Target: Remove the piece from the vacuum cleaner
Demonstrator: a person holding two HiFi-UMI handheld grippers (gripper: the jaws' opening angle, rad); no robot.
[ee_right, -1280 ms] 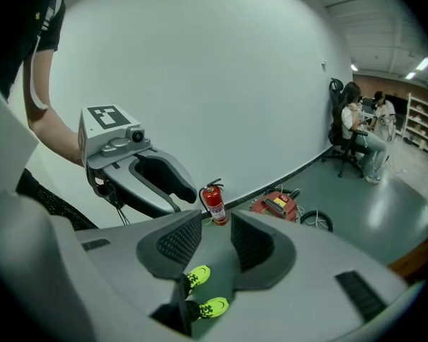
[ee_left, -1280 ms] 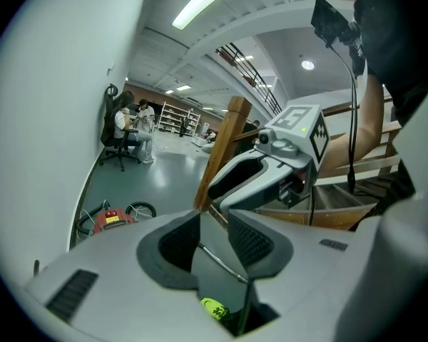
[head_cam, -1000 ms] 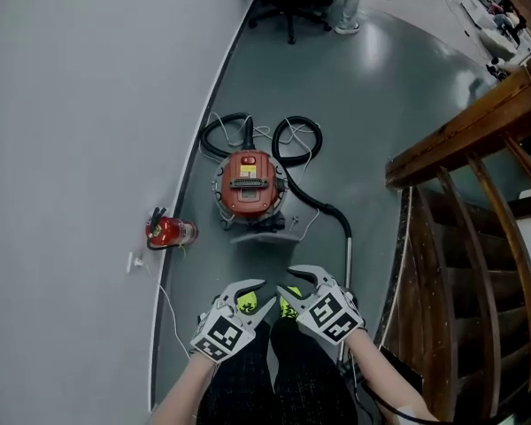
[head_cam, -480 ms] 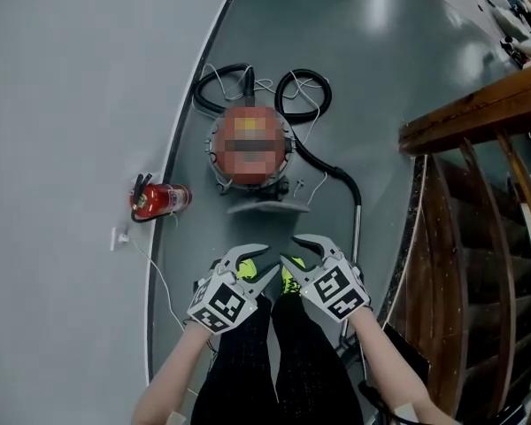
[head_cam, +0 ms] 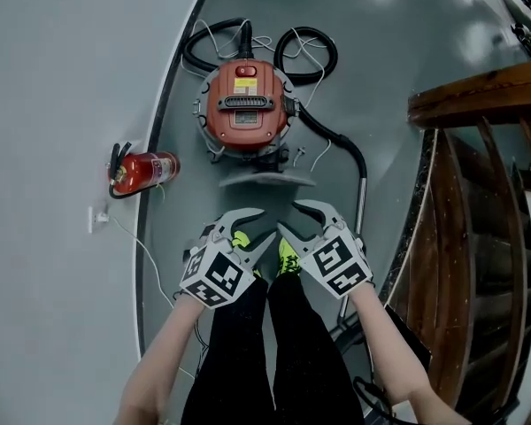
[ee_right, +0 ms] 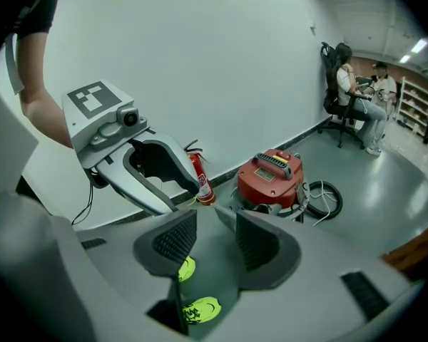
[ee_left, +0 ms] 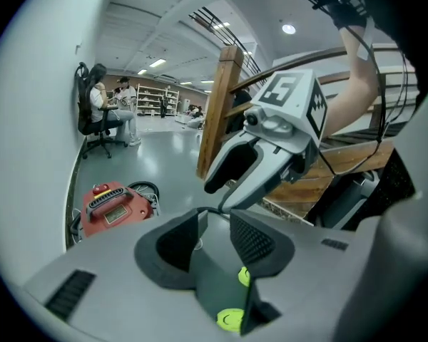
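Vacuum: red, on the floor.
Left gripper: on the vacuum's near side, apart from it; jaws just opening, empty.
Right gripper: same side of vacuum; jaws just opening, nothing between.
Extinguisher: left of vacuum.

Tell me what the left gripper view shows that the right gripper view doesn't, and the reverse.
Only the left gripper view: the upright wooden stair post and the right gripper. Only the right gripper view: the red fire extinguisher and the left gripper. Both: the red vacuum cleaner, seated people far off, yellow-green shoes below, and each gripper's own jaws, which have just been opening, apart with nothing between them.
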